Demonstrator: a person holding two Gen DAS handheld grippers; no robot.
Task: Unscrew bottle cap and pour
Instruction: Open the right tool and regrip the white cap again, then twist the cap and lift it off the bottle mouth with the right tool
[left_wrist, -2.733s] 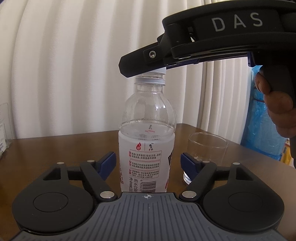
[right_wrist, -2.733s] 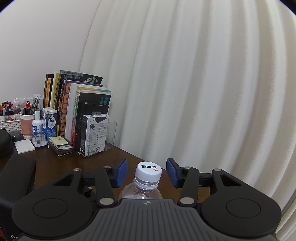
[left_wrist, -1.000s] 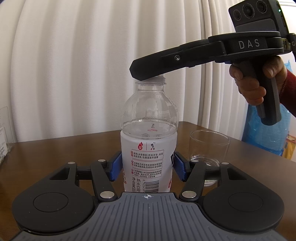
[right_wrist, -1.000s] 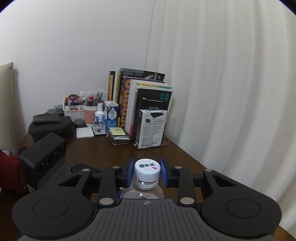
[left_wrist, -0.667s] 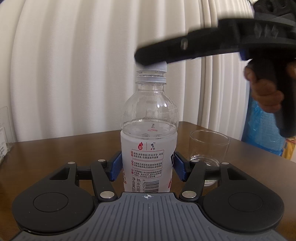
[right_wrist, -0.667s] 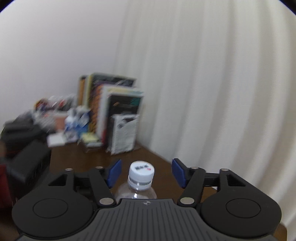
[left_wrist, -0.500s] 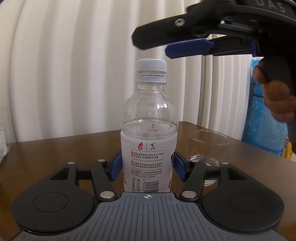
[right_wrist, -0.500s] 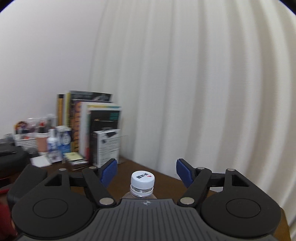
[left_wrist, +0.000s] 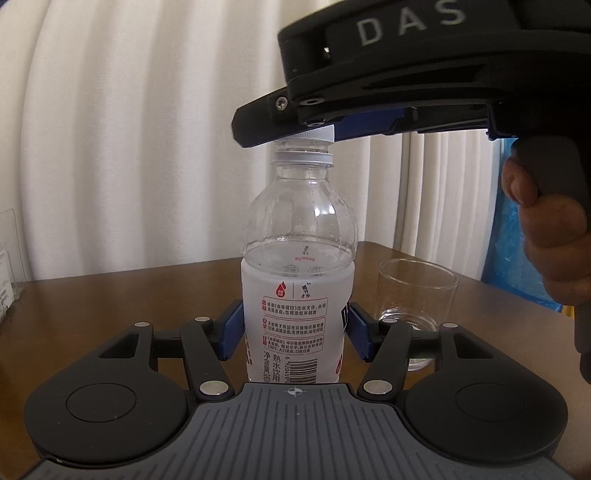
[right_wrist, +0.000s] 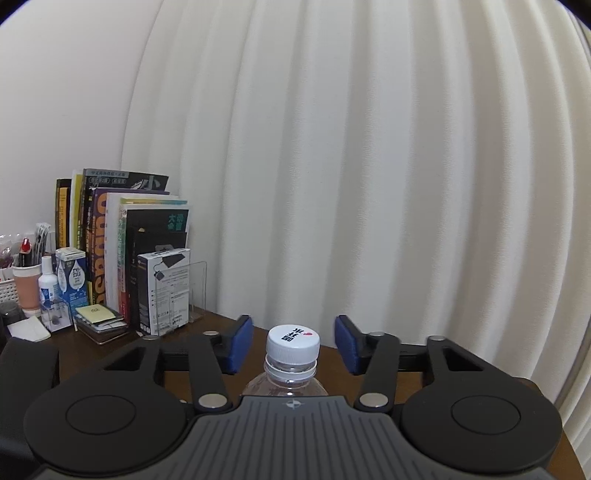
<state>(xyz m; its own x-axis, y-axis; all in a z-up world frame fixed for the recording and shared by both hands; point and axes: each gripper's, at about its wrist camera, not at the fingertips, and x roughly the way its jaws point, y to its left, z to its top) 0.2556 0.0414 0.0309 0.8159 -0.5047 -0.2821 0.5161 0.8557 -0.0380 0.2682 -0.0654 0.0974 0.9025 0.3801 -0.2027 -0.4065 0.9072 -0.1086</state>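
Note:
A clear water bottle with a white label stands upright on the brown table. My left gripper is shut on the bottle's labelled body, blue pads on both sides. The white cap is on the neck; in the left wrist view the cap is mostly hidden behind the right gripper. My right gripper is open around the cap, with a gap between each blue pad and the cap. An empty clear glass stands to the right of the bottle.
Books, a white box in an acrylic stand, a small carton and a pen cup line the table's far left. White curtains hang behind. A blue plastic bag is at the right.
My right gripper let go of the cap, opened and swung back clockwise, then came down so its open pads are beside the cap again. My left gripper stays shut on the bottle.

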